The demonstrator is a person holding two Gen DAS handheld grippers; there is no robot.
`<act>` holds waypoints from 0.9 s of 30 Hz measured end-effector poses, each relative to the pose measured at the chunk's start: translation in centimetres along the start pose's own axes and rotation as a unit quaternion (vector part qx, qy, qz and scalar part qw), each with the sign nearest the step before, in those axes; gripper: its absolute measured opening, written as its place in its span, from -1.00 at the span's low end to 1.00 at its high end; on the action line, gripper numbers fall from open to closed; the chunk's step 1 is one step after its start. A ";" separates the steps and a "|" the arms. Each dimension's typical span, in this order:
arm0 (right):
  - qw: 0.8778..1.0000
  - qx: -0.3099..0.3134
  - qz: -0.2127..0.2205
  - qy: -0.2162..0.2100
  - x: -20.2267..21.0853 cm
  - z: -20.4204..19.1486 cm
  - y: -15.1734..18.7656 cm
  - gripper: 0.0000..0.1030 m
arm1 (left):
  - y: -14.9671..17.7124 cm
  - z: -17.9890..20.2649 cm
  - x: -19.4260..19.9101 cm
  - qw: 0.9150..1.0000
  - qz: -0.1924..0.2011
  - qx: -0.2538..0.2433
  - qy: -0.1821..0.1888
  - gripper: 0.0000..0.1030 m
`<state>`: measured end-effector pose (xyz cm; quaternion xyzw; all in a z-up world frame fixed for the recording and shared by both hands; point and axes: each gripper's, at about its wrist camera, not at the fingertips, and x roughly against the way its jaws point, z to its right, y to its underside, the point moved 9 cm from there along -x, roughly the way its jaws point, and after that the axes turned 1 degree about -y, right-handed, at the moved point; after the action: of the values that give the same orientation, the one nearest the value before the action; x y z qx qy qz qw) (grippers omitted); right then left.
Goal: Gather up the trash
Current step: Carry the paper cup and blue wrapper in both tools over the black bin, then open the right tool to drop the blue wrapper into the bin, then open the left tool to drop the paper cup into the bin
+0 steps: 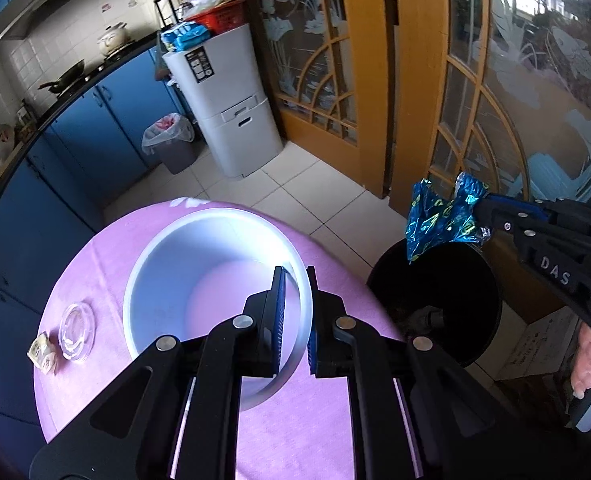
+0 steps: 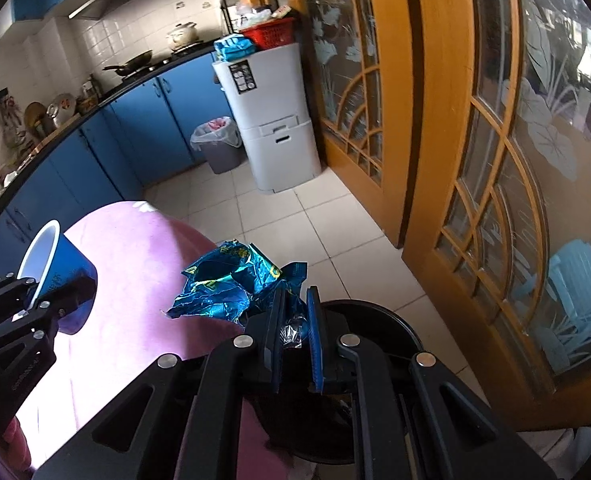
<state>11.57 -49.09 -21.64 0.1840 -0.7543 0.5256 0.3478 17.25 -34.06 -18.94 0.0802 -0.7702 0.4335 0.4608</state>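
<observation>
Here the right tool (image 2: 295, 320) pinches a wrapper (image 2: 227, 284) above the bin (image 1: 435, 300).

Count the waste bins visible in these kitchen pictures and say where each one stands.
2. A black bin stands on the floor beside the purple table, below the wrapper. A grey lined bin stands beside the white cabinet. Others may be hidden.

The wrapper (image 2: 223, 284) was crinkled, glossy blue foil. The cup (image 1: 215, 280) looked smooth and matt white inside. Soft lilac cloth covered the tabletop (image 1: 295, 420). The bin (image 1: 435, 304) was matt black.
</observation>
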 end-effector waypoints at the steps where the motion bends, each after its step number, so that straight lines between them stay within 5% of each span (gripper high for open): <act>1: 1.000 -0.005 -0.003 0.000 -0.2 0.4 0.1 -0.78 | -0.2 0.4 -0.1 1.000 -0.001 -0.004 0.001 -0.80; 21: 0.998 -0.040 -0.045 0.011 -2.7 5.0 1.8 -0.73 | -2.2 5.0 -2.4 0.999 -0.017 -0.038 0.019 -0.80; 22: 0.998 -0.040 -0.044 0.012 -2.7 5.2 1.9 -0.56 | -2.3 5.2 -2.5 0.999 -0.017 -0.040 0.020 -0.80; 23: 0.998 -0.041 -0.044 0.008 -2.7 5.3 1.9 0.20 | -2.4 5.4 -2.5 0.999 -0.017 -0.041 0.021 -0.81; 24: 0.998 -0.043 -0.043 0.003 -2.7 5.4 1.9 0.71 | -2.5 5.7 -2.6 0.999 -0.017 -0.042 0.022 -0.81; 25: 0.998 -0.045 -0.035 -0.007 -2.5 5.3 1.8 0.86 | -2.6 5.9 -2.6 0.999 -0.018 -0.044 0.023 -0.81; 27: 0.998 -0.044 -0.033 0.002 -2.3 5.7 1.8 0.86 | -2.7 6.4 -2.7 0.998 -0.018 -0.047 0.026 -0.81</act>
<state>10.06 -53.85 -25.65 0.1921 -0.7695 0.4805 0.3742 16.07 -41.23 -20.70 0.0608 -0.7758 0.3910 0.4916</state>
